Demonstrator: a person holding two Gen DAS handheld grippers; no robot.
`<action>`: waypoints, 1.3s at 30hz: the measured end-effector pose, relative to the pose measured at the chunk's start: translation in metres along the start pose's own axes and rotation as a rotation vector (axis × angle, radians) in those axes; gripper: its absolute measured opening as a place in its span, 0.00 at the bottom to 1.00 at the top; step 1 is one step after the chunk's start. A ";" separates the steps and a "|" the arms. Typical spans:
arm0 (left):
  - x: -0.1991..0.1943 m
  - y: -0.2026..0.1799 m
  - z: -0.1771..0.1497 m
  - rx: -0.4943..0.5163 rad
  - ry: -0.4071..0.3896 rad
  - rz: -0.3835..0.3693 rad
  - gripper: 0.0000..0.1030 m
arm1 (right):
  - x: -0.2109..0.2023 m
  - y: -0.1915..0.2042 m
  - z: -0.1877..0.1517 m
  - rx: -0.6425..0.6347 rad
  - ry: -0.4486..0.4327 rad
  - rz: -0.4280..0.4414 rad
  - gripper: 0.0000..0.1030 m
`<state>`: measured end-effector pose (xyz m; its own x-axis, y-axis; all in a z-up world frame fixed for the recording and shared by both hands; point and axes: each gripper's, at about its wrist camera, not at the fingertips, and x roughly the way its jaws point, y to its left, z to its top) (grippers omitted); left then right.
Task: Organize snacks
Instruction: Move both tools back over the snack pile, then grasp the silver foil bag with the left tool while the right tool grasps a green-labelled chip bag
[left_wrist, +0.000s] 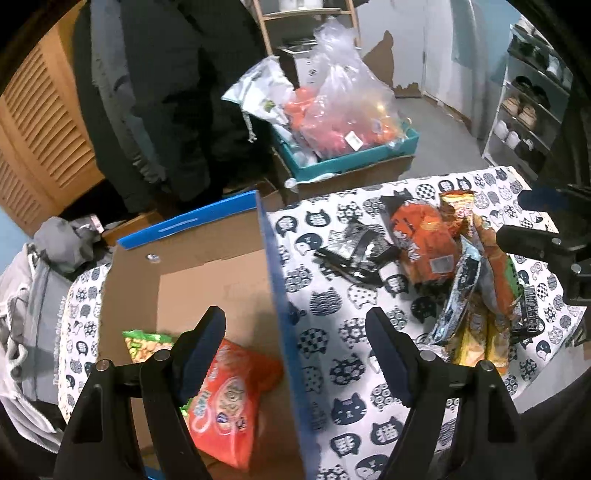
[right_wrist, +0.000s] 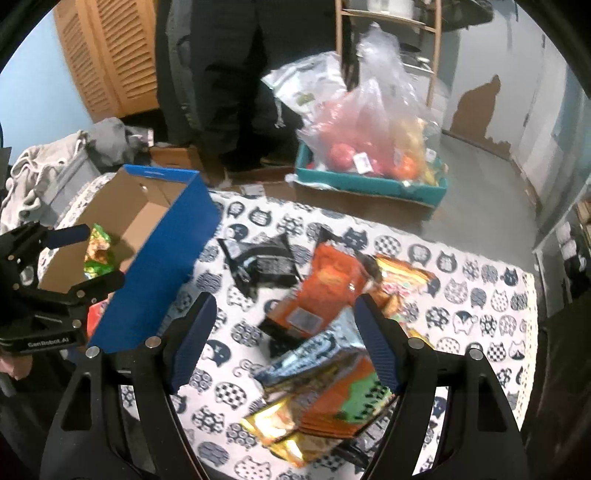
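A white tablecloth printed with dark blue cat heads is spread over the work surface. On its left side a blue-walled cardboard box with a brown inside is set, its near wall touching the cloth. Inside the box an orange-red plastic snack bag and a smaller green snack packet are seen lying on the bottom. On the cloth to the right of the box a loose pile of snack packets is heaped, with an orange foil bag at its far end and a black foil packet just beside it, nearer the box; the packets at the near end are blurred and cannot be told apart with certainty.

The left gripper is held wide open and empty, straddling the box's blue wall from above. The right gripper is likewise spread wide above the pile, nothing being clasped between its pads.
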<state>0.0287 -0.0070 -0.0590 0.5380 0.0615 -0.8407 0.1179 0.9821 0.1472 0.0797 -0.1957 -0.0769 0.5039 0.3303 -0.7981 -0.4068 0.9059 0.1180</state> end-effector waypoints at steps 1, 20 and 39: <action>0.001 -0.003 0.000 0.003 0.001 -0.006 0.77 | 0.000 -0.004 -0.002 0.006 0.003 -0.005 0.74; 0.027 -0.059 0.009 0.065 0.029 -0.086 0.77 | 0.033 -0.076 -0.047 0.143 0.127 -0.097 0.74; 0.072 -0.101 0.005 0.098 0.113 -0.182 0.77 | 0.090 -0.092 -0.072 0.204 0.241 -0.025 0.74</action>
<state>0.0601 -0.1024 -0.1319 0.4043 -0.0898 -0.9102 0.2881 0.9570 0.0335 0.1077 -0.2683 -0.2019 0.3070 0.2568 -0.9164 -0.2228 0.9555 0.1931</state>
